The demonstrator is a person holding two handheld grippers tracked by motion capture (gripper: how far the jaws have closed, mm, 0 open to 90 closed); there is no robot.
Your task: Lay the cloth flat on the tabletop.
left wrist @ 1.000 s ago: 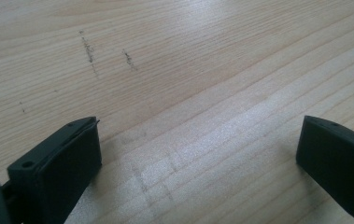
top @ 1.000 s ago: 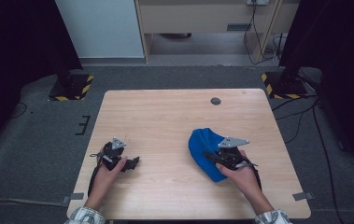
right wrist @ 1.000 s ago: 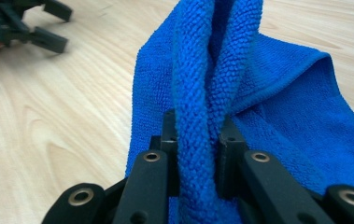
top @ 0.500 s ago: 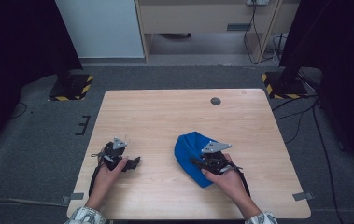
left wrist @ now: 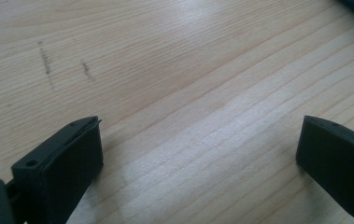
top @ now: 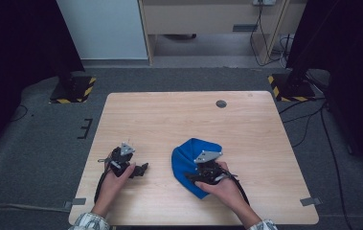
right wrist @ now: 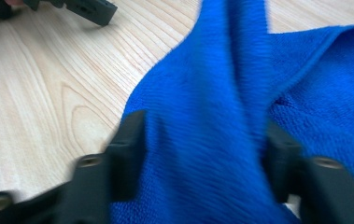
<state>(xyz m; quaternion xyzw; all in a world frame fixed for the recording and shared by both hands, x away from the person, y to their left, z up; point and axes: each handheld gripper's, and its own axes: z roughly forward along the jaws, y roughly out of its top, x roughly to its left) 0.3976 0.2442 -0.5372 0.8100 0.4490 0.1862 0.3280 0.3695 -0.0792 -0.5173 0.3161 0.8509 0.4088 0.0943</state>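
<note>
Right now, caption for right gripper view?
Right tool open astride a raised fold of blue cloth on the wooden table.

You had an evenly lit worktop (top: 169, 115) from above, with dark surroundings at both sides of the high view. A soft sheen lay across the wood in the left gripper view. Your right tool (right wrist: 202, 158) and the blue cloth (right wrist: 221, 116) were smeared by motion blur.

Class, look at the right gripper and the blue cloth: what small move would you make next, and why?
Probably draw the right gripper back off the blue cloth. Its jaws have just been opening, a fold of cloth lies loose between them, and the cloth rests bunched on the table. The left gripper waits open beside it.
</note>
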